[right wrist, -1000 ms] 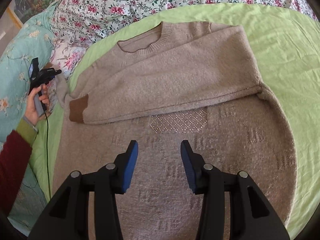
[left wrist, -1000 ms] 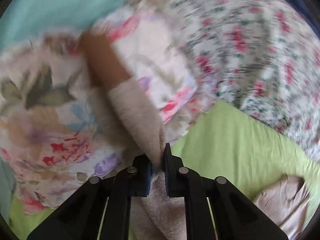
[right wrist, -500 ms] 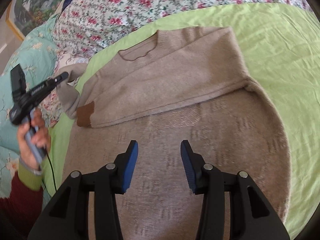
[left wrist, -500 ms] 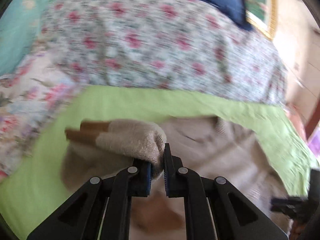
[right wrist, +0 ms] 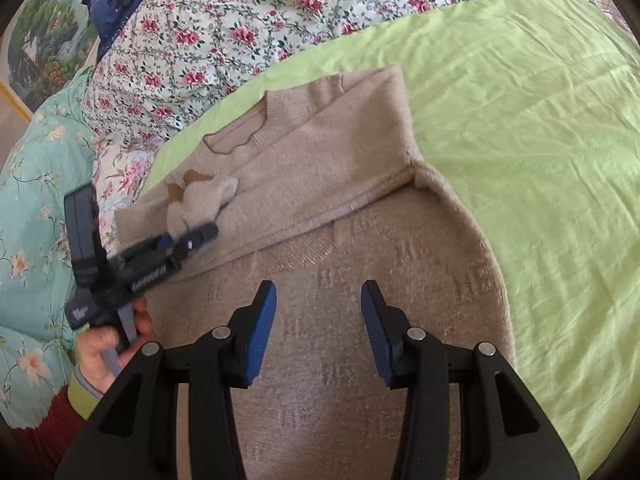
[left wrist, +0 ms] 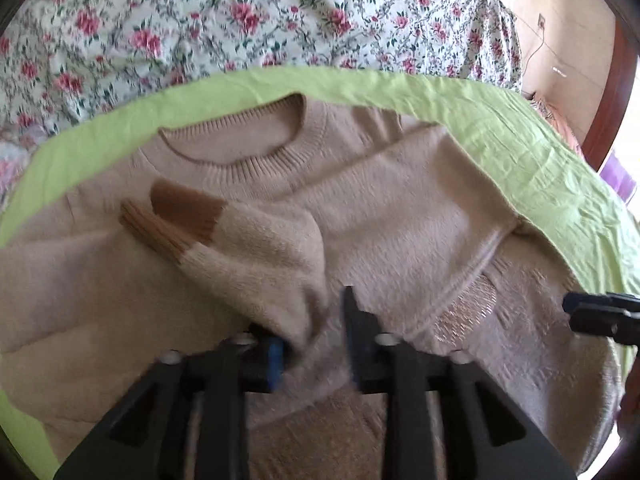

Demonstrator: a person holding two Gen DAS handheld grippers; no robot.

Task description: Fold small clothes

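A beige knit sweater [right wrist: 352, 280] lies flat on the green sheet, neck away from me, one sleeve folded across the chest. Its other sleeve [left wrist: 256, 256], with a brown cuff [left wrist: 160, 228], lies bunched over the chest below the collar [left wrist: 248, 152]. My left gripper [left wrist: 316, 332] stands just behind that sleeve with its jaws parted; the cloth still rests against the left finger. It also shows in the right wrist view [right wrist: 188, 240]. My right gripper [right wrist: 318, 320] is open and empty, hovering over the sweater's lower body.
A green sheet [right wrist: 540, 140] covers the bed to the right. A floral quilt [right wrist: 248, 20] is heaped beyond the collar, with a turquoise floral cover [right wrist: 36, 220] at the left. My right gripper's tip shows at the left wrist view's right edge [left wrist: 600, 312].
My left gripper carried the sleeve from the left side over onto the sweater's chest and its jaws have opened. The right gripper stayed open above the lower body.
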